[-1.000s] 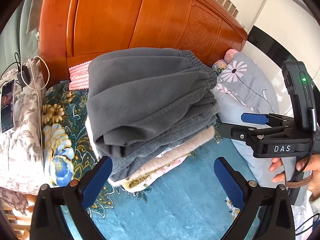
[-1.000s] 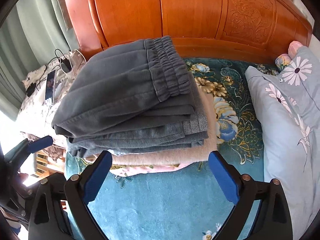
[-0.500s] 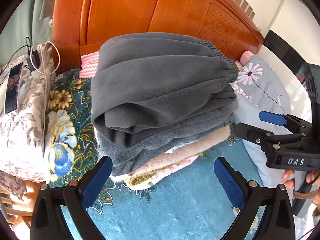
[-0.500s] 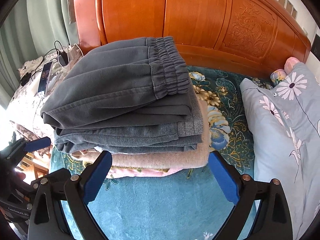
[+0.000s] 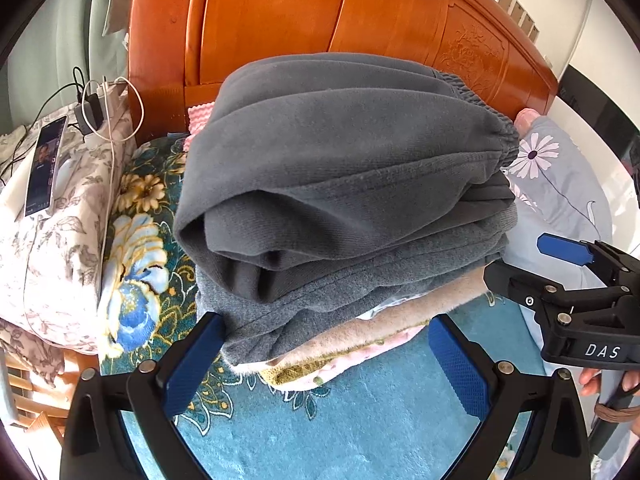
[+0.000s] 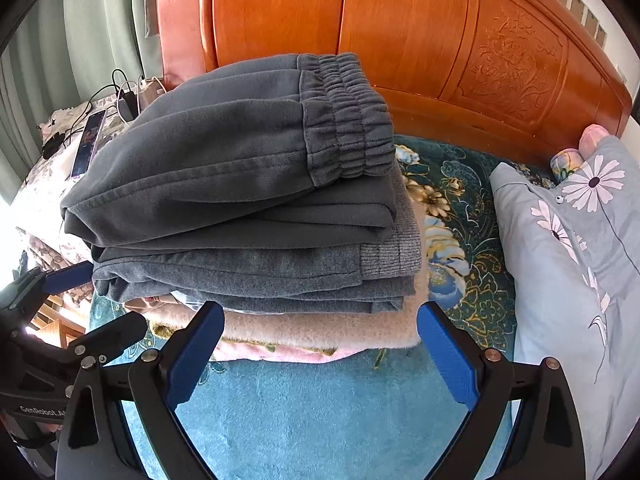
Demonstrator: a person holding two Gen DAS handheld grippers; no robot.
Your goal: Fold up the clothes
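A stack of folded clothes (image 5: 344, 200) sits on the teal floral bedspread (image 5: 360, 420), in front of the orange wooden headboard (image 5: 320, 12). Grey sweatpants (image 6: 224, 168) lie on top, over a second grey garment (image 6: 256, 276) and a pink fleece layer (image 6: 320, 332) at the bottom.

The left gripper (image 5: 326, 364) has its blue fingers (image 5: 192, 364) spread wide apart and holds nothing; the stack's lower corner reaches down between them at 12 o'clock. The right gripper (image 6: 320, 352) is likewise wide open and empty, its pads flanking the stack's near edge.

The left wrist view shows the stack's rolled, folded end and, at 4 o'clock, the right gripper (image 5: 560, 276) from the side, with fingertips of a hand (image 5: 608, 380) beneath it. It also shows a pink zigzag cloth (image 5: 200, 116) behind the stack. The right wrist view shows instead the elastic waistband (image 6: 348, 120) at 12 o'clock and the ribbed hem of the second garment, plus the left gripper (image 6: 76, 300) at 8 o'clock. Both views catch the grey daisy-print pillow (image 6: 580, 240) at 3 o'clock and a phone (image 5: 44, 168) on a floral pillow (image 5: 60, 256) at 9 o'clock.

Compared with a second ago, both cameras have moved closer: the stack fills more of each view, and the right gripper sits lower and further toward the edge in the left wrist view. The stack itself looks unchanged.
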